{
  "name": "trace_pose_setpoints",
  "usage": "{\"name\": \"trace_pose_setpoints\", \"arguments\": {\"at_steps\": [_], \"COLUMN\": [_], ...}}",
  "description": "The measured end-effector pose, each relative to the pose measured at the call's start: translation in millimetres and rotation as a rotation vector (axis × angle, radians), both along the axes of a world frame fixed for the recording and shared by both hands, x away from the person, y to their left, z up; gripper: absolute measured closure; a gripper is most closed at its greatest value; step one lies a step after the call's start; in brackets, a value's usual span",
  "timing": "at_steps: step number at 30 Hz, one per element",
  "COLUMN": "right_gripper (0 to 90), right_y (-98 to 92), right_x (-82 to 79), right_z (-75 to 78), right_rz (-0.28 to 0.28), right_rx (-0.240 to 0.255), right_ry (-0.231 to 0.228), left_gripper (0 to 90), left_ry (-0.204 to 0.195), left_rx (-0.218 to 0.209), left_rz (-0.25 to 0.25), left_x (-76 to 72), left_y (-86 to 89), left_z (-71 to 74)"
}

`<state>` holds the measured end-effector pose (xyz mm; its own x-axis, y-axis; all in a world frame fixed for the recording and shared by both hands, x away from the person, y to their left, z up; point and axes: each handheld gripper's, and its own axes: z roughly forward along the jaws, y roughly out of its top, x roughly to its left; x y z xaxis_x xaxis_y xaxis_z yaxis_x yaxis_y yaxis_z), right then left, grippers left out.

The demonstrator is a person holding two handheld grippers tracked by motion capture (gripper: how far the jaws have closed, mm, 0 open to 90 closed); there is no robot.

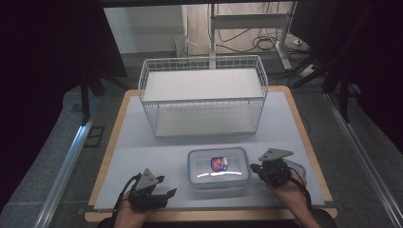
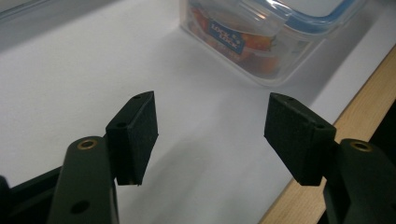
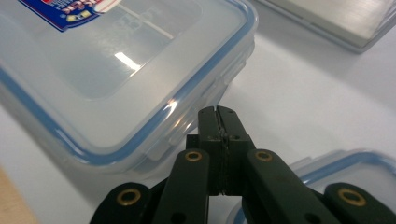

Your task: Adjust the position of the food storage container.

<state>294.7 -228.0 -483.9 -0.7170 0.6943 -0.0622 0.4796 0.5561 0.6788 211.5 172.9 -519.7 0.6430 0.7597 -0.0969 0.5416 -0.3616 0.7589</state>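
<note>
Currently the right hand-held gripper [image 3: 218, 114] has its jaws pressed fully together with nothing between them, the tips just beside the side latch flap of the food container [image 1: 218, 167]. The left hand-held gripper [image 2: 212, 135] holds its jaws moderately apart and empty; the container lies ahead of it and to one side, near but not touching.

Handling judgement: the container is a rigid, clear plastic box with a blue-sealed snap lid [image 3: 98, 60] and orange contents visible through the wall in the left gripper view. Expect moderate weight, a stiff body and smooth, slippery walls. The glossy lid reflects light and carries a printed label [image 1: 218, 164].

Recommended hold: grip across the lid rim or the latch flaps, where ridges give the pads purchase; avoid the flat wall faces.

Adjacent items: a second lidded box [image 3: 355, 182] lies close beside the right hand-held gripper. A white wire basket [image 1: 203, 95] stands well beyond both, on the smooth white table [image 1: 142, 147].
</note>
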Motion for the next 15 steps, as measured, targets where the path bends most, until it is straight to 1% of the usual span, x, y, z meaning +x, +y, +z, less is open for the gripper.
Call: {"name": "trace_pose_setpoints", "arguments": {"at_steps": [2,3,5,8,10,12,15], "right_gripper": [89.9,89.9,89.9,89.9,89.9,89.9,89.9], "right_y": [1.7,2.6,4.2,10.7,15.6,20.3,21.0], "right_x": [0.9,2.1,2.4,2.2,1.8,0.3,-0.6], "right_z": [0.3,-0.9,-1.9,-4.4,-5.2,-5.6,-6.4], "right_rz": [-0.008,-0.006,-0.005,0.018,0.033,0.048,0.049], "right_rx": [0.003,0.019,0.016,0.02,0.018,0.018,0.022], "right_ry": [0.001,0.015,0.017,0.028,0.028,0.028,0.035], "left_gripper": [34.7,34.8,35.1,36.2,37.9,40.2,41.3], "left_ry": [0.001,0.001,0.003,0.006,0.01,0.013,0.019], "left_rx": [0.001,0.005,0.01,0.017,0.019,0.002,-0.003], "left_rz": [0.005,0.005,0.011,0.024,0.042,0.056,0.065], "left_x": [0.9,1.8,3.8,7.1,9.0,9.5,9.7], "left_y": [0.6,0.9,2.0,5.0,9.0,12.5,15.4], "left_z": [0.1,0.3,0.2,0.2,0.1,-0.4,-0.6]}}
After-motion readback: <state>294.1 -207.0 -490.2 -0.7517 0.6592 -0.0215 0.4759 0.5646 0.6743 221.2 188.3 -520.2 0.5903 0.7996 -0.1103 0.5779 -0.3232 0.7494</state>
